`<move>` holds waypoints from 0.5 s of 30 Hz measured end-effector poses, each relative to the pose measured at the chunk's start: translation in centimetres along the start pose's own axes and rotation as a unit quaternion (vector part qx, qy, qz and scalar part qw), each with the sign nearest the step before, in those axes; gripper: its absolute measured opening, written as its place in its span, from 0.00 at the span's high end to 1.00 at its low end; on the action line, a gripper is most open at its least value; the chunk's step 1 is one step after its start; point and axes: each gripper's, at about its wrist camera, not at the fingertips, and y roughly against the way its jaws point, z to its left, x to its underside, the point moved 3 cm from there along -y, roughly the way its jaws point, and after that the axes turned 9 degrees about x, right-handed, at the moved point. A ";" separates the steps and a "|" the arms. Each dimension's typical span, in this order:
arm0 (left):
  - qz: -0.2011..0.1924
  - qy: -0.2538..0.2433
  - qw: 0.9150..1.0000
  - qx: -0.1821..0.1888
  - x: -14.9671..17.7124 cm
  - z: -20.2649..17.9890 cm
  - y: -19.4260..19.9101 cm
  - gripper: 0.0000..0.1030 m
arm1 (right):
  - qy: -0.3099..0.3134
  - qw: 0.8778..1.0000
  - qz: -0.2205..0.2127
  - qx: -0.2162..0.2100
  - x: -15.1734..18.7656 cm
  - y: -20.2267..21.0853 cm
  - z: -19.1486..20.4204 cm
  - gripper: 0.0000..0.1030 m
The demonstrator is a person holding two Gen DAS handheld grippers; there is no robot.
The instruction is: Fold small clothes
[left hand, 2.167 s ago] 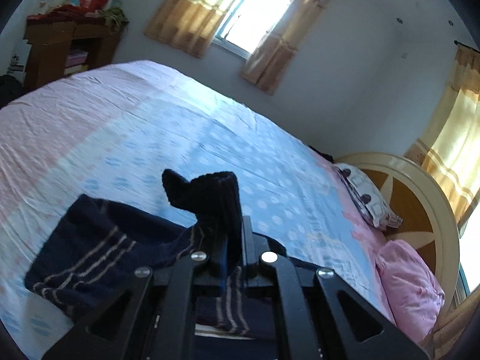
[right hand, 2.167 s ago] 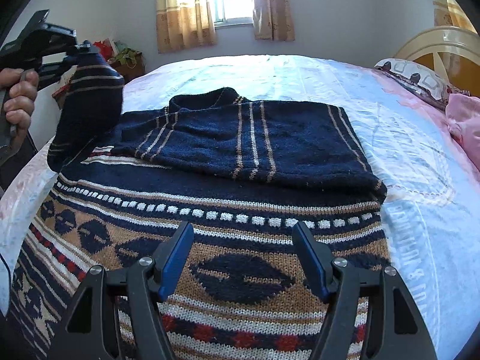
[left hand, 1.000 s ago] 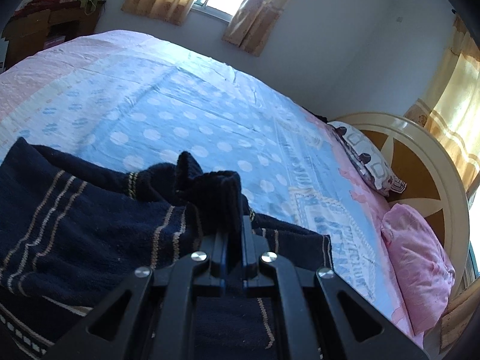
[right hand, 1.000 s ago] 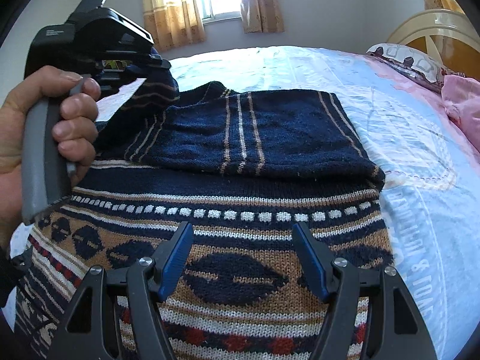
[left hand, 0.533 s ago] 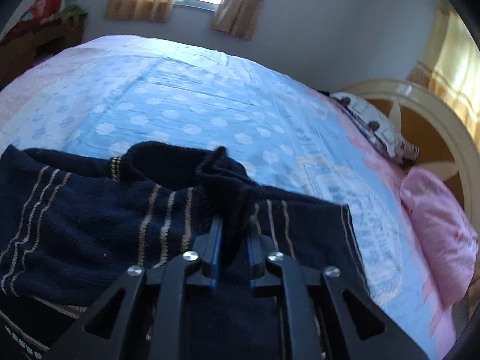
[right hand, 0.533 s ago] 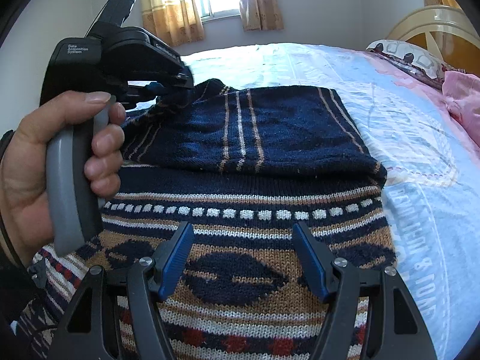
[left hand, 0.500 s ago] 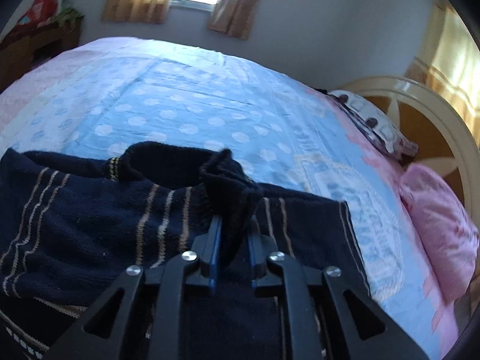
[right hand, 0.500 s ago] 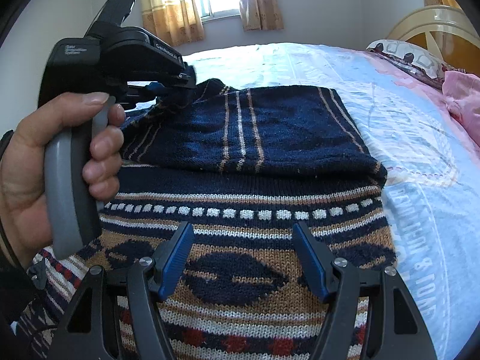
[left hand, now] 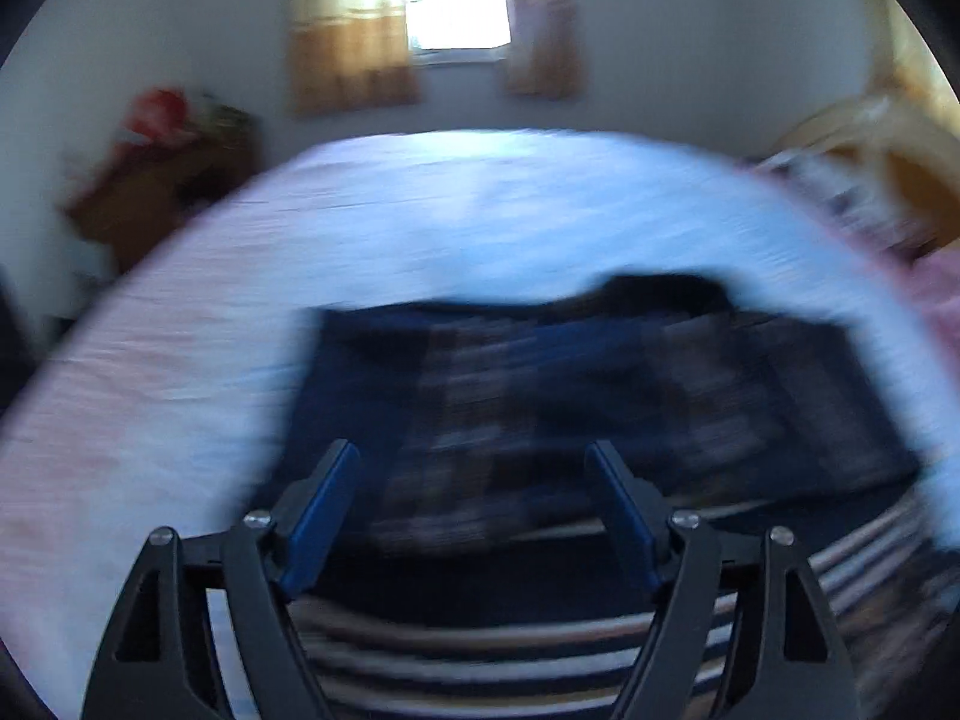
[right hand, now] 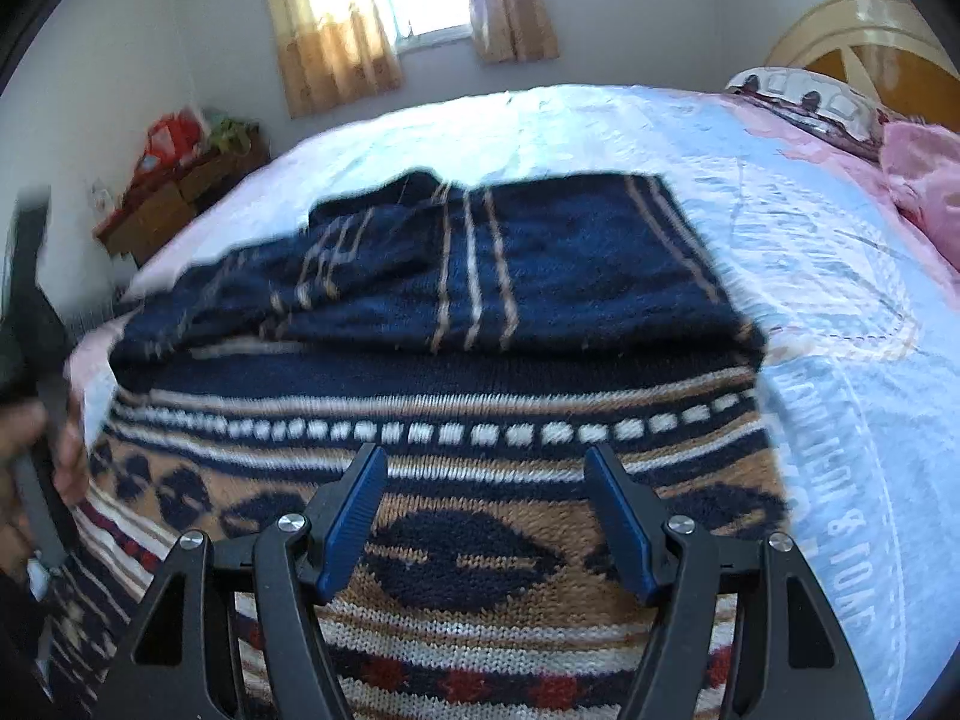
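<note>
Both claws spread wide over a patterned sweater lying on the bed.

The bed [right hand: 828, 324], covered in a pale blue and pink sheet, fills most of each view, with a cream headboard [right hand: 864, 18] and two pillows, one patterned [right hand: 798, 99] and one pink [right hand: 924, 180], at its far right. A navy sweater [right hand: 480, 360] with tan, white and red bands lies flat on the near part of the bed, its striped upper part folded over on itself toward the far side. A wooden shelf [right hand: 174, 198] by the far left wall carries a red bag and some greenery. The right claw [right hand: 486, 510] hangs over the sweater's patterned band, fingers apart and gripping nothing. The left claw [left hand: 474, 510], seen in a heavily blurred view, is likewise spread wide with nothing between its fingers, above the sweater's near left part. A hand [right hand: 36, 450] shows blurred at the left edge.
</note>
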 end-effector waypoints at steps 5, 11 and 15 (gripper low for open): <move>0.019 0.045 0.998 -0.034 2.3 6.4 -0.6 0.14 | -0.006 0.999 -0.001 -0.032 -3.4 1.6 0.1 0.33; 0.048 0.110 0.992 0.045 3.7 8.5 -2.2 0.11 | -0.006 0.999 0.037 -0.021 -8.4 -2.8 1.3 0.39; 0.026 0.130 0.988 0.082 3.9 9.1 -1.6 0.08 | -0.038 0.997 0.058 -0.017 -10.6 -6.7 1.5 0.44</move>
